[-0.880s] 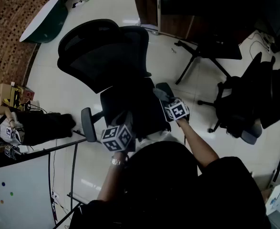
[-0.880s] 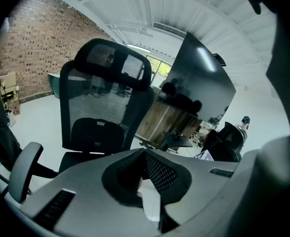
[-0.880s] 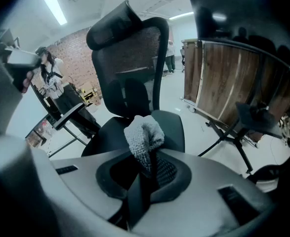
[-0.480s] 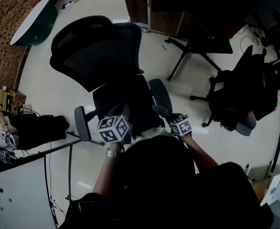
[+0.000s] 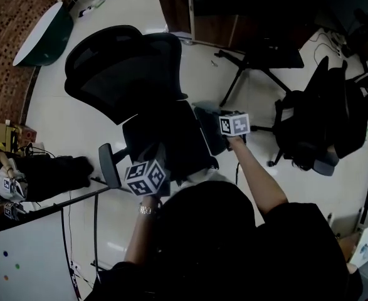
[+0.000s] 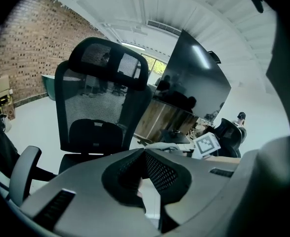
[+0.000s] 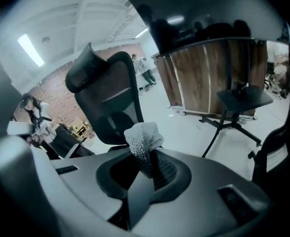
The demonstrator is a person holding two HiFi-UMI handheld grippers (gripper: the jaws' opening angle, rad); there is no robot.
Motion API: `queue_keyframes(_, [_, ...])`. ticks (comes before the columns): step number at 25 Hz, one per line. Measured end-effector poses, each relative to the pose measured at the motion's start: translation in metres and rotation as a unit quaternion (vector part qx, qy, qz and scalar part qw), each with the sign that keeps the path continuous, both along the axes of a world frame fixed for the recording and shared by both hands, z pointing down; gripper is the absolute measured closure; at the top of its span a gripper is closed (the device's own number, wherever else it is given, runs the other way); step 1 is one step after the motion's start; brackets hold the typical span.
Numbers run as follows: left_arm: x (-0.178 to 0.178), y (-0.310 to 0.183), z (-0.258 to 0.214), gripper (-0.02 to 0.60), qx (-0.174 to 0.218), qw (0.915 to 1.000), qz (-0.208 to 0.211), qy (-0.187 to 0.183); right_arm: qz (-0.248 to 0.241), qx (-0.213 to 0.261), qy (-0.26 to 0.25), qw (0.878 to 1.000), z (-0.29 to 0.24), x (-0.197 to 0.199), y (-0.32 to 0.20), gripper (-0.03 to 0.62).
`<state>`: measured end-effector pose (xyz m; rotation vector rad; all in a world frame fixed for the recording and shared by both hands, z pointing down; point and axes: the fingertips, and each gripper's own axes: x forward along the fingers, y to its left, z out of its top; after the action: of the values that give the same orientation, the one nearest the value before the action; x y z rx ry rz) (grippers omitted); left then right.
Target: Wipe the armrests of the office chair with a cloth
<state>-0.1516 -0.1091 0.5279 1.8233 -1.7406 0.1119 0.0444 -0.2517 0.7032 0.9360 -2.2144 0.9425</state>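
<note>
office chair [image 5: 130, 74]: black, mesh back | cloth [image 7: 143, 137]: white, waffle weave | wall [image 6: 28, 48]: red-brown brick | floor [image 5: 140, 5]: white

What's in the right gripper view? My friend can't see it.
The right gripper has its jaws shut on a bunched pale cloth that sticks up between them. Behind it stands a black mesh office chair on a pale floor, with wooden panels to the right.

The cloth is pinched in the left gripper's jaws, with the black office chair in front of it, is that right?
Not quite. The cloth is pinched in the jaws of the right gripper, not the left one, as the right gripper view shows. In the left gripper view, the left gripper has its jaws together on nothing. The black office chair does stand in front of it.
</note>
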Motion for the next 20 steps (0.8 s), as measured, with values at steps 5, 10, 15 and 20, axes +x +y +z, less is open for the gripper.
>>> queue_keyframes(5, [-0.010,0.022,0.008,0.577,-0.014,0.9995,-0.029,-0.003,-0.053,-0.009,0.128,0.990,0.059,0.002,-0.020,0.551])
queue_keyframes(10, [-0.024,0.028,0.015,0.577,-0.022,0.9987,-0.045,-0.002,-0.082,0.019,0.155,0.984,0.066,0.014,0.025,0.551])
queue_keyframes(15, [-0.020,0.016,0.023,0.577,-0.029,0.9991,-0.030,0.004,-0.097,0.012,0.136,0.986,0.069,0.025,0.085,0.551])
queue_keyframes(20, [0.001,-0.001,0.019,0.577,-0.025,0.9996,0.008,0.006,-0.107,-0.004,0.133,0.985,0.059,0.035,0.150,0.551])
